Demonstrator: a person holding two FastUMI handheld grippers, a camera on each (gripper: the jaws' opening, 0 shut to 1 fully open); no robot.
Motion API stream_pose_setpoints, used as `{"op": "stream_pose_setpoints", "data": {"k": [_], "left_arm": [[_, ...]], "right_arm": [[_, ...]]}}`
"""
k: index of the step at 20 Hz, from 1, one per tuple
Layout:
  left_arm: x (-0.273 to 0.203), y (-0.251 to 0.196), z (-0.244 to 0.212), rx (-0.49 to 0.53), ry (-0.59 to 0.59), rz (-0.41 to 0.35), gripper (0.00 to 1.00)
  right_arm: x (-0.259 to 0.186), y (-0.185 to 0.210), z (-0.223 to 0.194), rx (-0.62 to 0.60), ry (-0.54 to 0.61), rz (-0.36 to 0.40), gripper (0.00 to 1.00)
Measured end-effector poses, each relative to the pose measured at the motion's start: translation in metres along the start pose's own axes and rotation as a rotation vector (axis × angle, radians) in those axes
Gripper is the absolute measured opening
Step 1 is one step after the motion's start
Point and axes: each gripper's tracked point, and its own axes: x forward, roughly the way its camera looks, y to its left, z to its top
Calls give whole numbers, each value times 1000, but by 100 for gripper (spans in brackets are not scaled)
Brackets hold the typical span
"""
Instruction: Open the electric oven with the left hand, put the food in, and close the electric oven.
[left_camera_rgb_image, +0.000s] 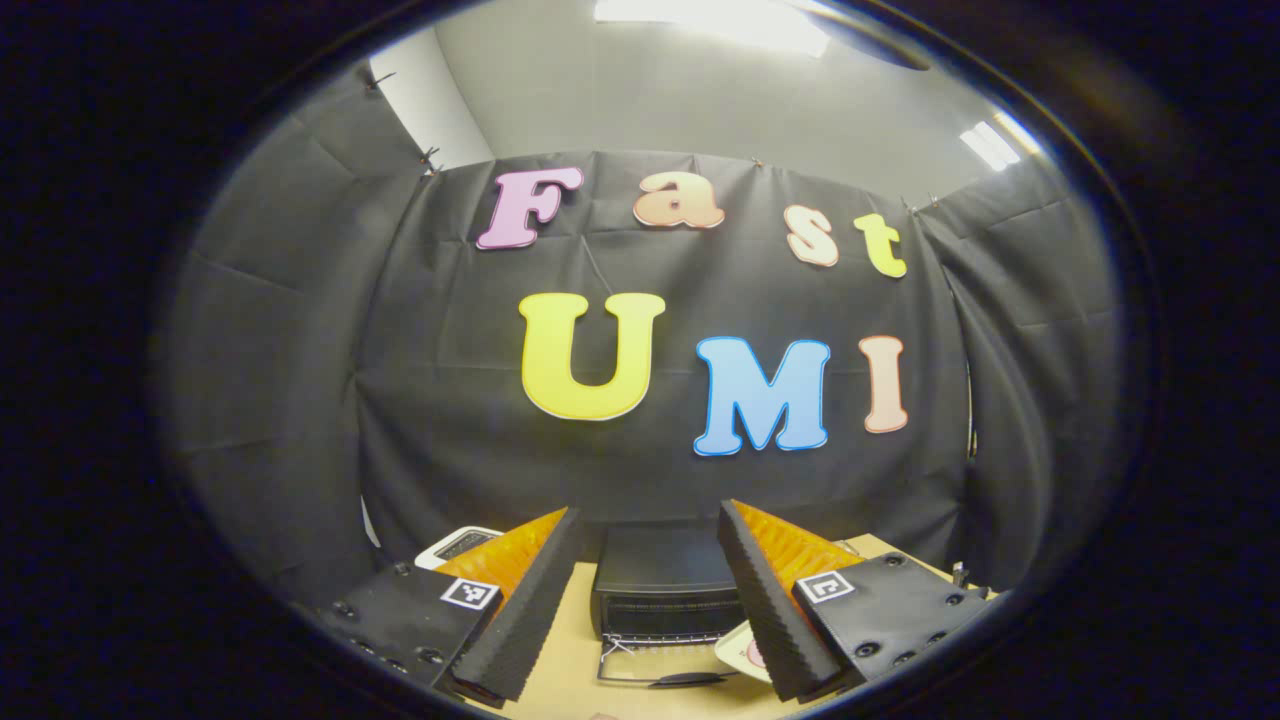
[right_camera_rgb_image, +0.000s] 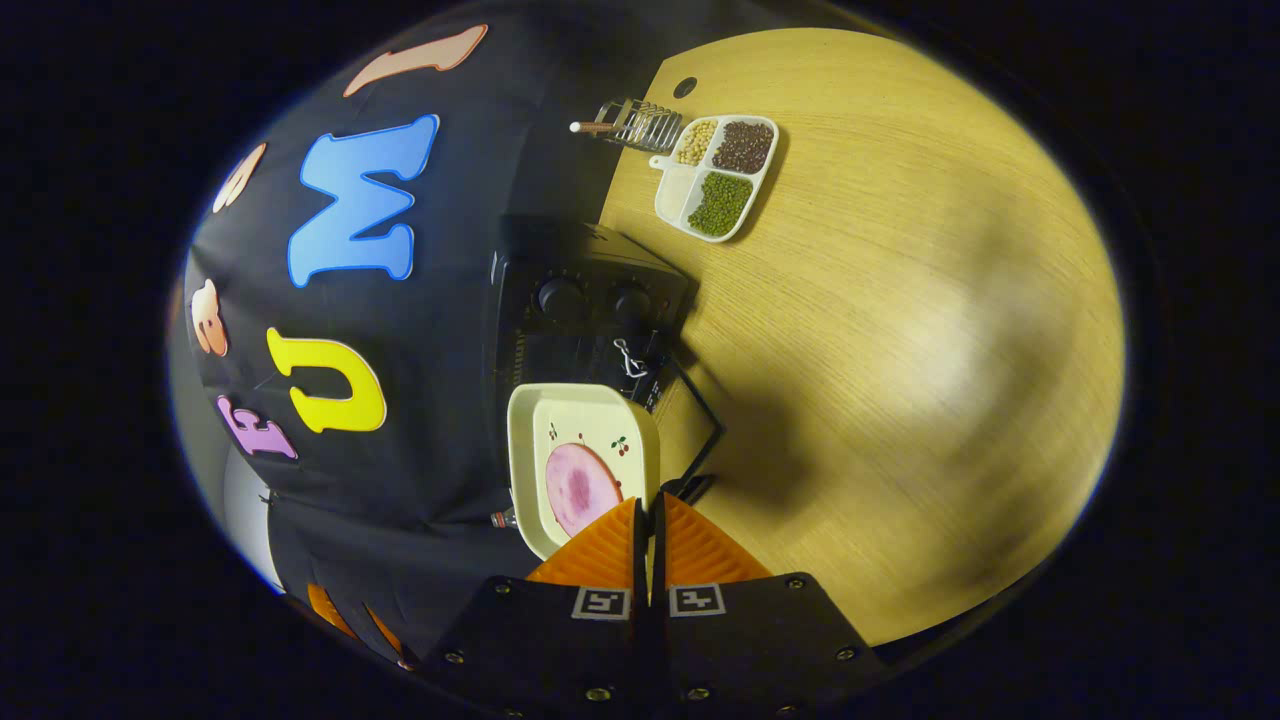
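The wooden table (right_camera_rgb_image: 900, 330) carries the black electric oven (left_camera_rgb_image: 665, 590), which stands against the booth wall. Its door (left_camera_rgb_image: 655, 668) is already folded down flat in front of the cavity, with the handle at the outer edge.

The right gripper (right_camera_rgb_image: 648, 525) has its fingers clenched on the rim of a cream square plate (right_camera_rgb_image: 585, 465). On the plate lies a round pink slice, probably ham (right_camera_rgb_image: 580, 488). In the right gripper view the plate is held at the oven mouth, above the lowered door, with the oven's control knobs (right_camera_rgb_image: 590, 298) just beyond it.

The left gripper (left_camera_rgb_image: 645, 600) hangs with its fingers released and spread wide, grasping nothing, above and short of the oven.

Step in hand, as judged: insertion of the food.
- Keep the plate level so the slice does not slide.
- Clear the door handle and the wire rack edge before advancing.
- Set the plate fully on the rack, then release.
- Hold the left gripper clear until the right one withdraws.

A divided tray of beans (right_camera_rgb_image: 718, 175) and a small wire rack (right_camera_rgb_image: 635, 125) sit well apart at the far table edge.
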Motion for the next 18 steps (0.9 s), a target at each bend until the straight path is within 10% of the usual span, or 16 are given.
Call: {"op": "stream_pose_setpoints", "data": {"k": [18], "left_arm": [[-32, 133, -35, -28, 122, 173, 97]], "right_arm": [[178, 74, 24, 293, -378, -94, 1]]}}
